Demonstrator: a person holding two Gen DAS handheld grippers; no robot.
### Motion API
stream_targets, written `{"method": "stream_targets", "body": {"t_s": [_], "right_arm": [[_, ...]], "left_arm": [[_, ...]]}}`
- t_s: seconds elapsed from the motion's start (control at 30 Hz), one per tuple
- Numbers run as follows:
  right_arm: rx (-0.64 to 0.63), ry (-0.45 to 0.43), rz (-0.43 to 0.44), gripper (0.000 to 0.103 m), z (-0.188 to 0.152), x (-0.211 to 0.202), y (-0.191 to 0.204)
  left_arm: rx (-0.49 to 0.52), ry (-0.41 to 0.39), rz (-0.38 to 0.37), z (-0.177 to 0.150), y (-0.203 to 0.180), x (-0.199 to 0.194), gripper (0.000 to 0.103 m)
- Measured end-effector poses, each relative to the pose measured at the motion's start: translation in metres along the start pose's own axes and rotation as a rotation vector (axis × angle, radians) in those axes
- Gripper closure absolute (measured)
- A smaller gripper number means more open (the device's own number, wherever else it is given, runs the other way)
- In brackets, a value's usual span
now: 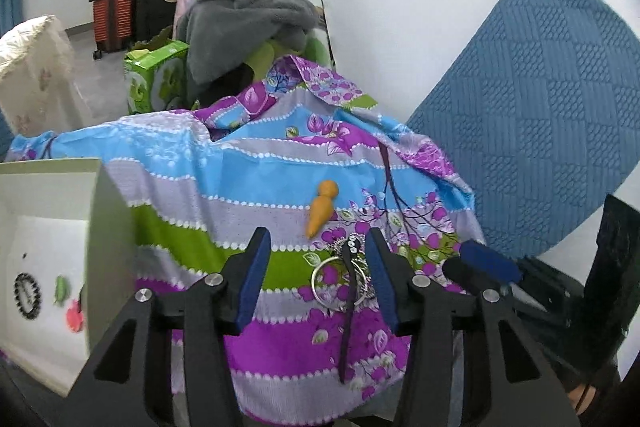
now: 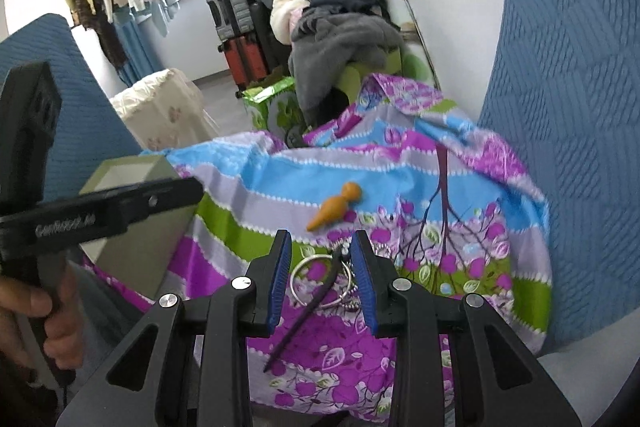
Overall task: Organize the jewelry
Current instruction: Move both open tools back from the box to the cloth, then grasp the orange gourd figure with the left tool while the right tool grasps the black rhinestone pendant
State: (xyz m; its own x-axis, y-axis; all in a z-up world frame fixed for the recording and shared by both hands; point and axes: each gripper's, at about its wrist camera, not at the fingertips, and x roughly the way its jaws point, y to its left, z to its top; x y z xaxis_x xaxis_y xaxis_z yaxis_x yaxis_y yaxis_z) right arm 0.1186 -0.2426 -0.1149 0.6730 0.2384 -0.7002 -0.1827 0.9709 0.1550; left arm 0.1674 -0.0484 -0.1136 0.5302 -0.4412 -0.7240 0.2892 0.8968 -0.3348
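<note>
From the left wrist view, our left tool (image 1: 316,277) stands fairly wide with nothing between its pads, hanging over the patterned cloth (image 1: 240,187) that covers what we take to be the table. Just ahead of it and a little toward its right finger lies a small heap of jewelry: silver rings (image 1: 326,277), a beaded chain (image 1: 353,241) and a thin dark stick (image 1: 347,327) crossing them. Farther ahead sits an orange pendant (image 1: 321,209). Off to this tool's left is the white box (image 1: 48,267), already holding a dark bead bracelet (image 1: 27,295) and a few small pieces. At the tool's right the other tool's blue fingertip shows. From the right wrist view, our right tool (image 2: 322,281) is set narrow and empty, its pads either side of the same silver rings (image 2: 308,277) and dark stick (image 2: 308,311) but above them, not touching as far as we can tell. The orange pendant (image 2: 336,205) lies ahead, the box (image 2: 132,227) to the left behind the left tool (image 2: 168,193), held in a hand (image 2: 36,315). We judge this the approach to the next pick; the next move calls for lowering onto one piece, closing on it alone, then carrying it to the box
</note>
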Motion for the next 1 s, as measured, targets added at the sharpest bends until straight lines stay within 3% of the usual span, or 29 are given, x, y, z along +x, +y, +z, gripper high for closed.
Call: {"method": "stream_targets", "body": {"t_s": [0.57, 1.0], "right_arm": [[0.066, 0.132, 0.048, 0.074, -0.019, 0.085, -0.028], [0.026, 0.16, 0.01, 0.074, -0.019, 0.122, -0.025]], "left_arm": [[-0.052, 0.149, -0.11, 0.014, 0.026, 0.116, 0.058], [0.007, 0.219, -0.151, 0.032, 0.022, 0.163, 0.061]]}}
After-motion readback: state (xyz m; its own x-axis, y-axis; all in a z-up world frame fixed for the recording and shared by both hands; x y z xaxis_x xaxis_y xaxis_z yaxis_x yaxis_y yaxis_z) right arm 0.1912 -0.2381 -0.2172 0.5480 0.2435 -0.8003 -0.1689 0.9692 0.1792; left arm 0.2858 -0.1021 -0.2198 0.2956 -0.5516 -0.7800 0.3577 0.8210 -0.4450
